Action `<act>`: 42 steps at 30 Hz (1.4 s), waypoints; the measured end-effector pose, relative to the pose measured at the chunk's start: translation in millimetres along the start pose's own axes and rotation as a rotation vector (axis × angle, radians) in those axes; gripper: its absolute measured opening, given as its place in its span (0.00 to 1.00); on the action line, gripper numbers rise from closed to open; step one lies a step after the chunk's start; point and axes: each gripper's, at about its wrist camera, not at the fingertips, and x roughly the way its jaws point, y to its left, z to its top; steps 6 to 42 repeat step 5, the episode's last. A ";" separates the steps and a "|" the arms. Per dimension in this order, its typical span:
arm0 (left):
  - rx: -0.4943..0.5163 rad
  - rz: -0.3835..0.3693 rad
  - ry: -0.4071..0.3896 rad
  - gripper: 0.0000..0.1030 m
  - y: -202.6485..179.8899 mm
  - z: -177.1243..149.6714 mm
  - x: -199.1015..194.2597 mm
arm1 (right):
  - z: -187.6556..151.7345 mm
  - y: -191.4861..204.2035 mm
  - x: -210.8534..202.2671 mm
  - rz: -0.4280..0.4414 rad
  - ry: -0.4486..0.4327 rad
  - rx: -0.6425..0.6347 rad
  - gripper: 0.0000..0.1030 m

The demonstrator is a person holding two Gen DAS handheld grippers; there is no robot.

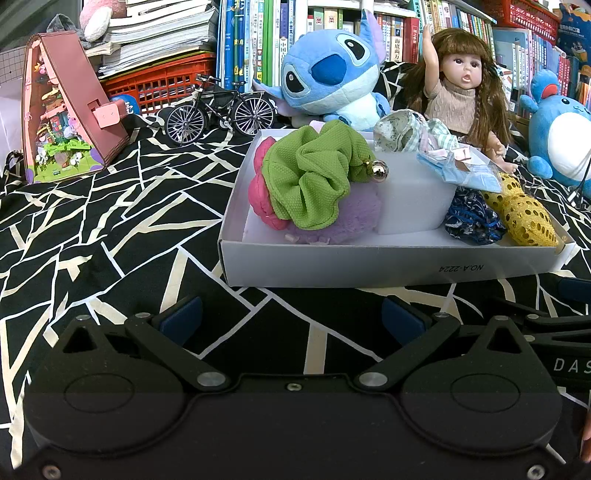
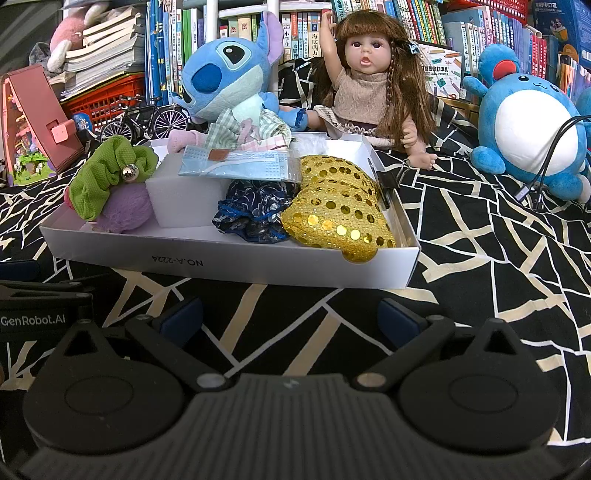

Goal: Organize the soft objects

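A shallow white cardboard box [image 1: 369,262], printed "NO.A-2224" on its near wall, sits at the centre right of the left wrist view and the centre left of the right wrist view, on a black cloth [image 1: 110,229] crossed by cream crack-like lines. Inside, at the box's left end, a ruffled green scrunchie [image 1: 310,177] of waffle-textured fabric with a shiny gold bead lies on top of a fuzzy lilac plush piece [image 1: 340,221] and a quilted pink piece [image 1: 260,199]. Just beside them stands a smooth white foam block [image 1: 413,199]. Across the block's top lies a flat pale-blue face mask in a clear wrapper [image 2: 236,164], with crumpled checked and floral cloths [image 2: 251,129] behind it. In front of the block, a gathered navy patterned scrunchie [image 2: 251,218] touches a padded gold sequinned pouch [image 2: 332,214] whose corner hangs over the box's near wall. A black binder clip [image 2: 388,181] grips the box's right wall. Behind the box, a blue plush alien toy [image 2: 229,77] and a long-haired doll [image 2: 369,85] with one arm raised sit before shelves of books [image 2: 436,22]; a round blue-and-white plush [image 2: 528,125] is at the right of the frame, and a small metal model bicycle [image 1: 221,110] and a pink triangular miniature house [image 1: 70,107] at the left. Both the left gripper [image 1: 291,317] and the right gripper [image 2: 291,317] sit at the bottom of their frames, short of the box, fingers spread wide and holding nothing, blue pads [image 1: 183,319] facing inward.
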 end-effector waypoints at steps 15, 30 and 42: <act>0.001 0.001 0.000 1.00 -0.1 0.0 0.1 | 0.0 -0.1 0.1 0.000 0.000 -0.001 1.00; 0.001 0.001 0.000 1.00 -0.1 0.0 0.1 | 0.0 -0.1 0.1 0.000 0.000 -0.001 1.00; 0.001 0.001 0.000 1.00 -0.1 0.0 0.1 | 0.0 -0.1 0.1 0.000 0.000 -0.001 1.00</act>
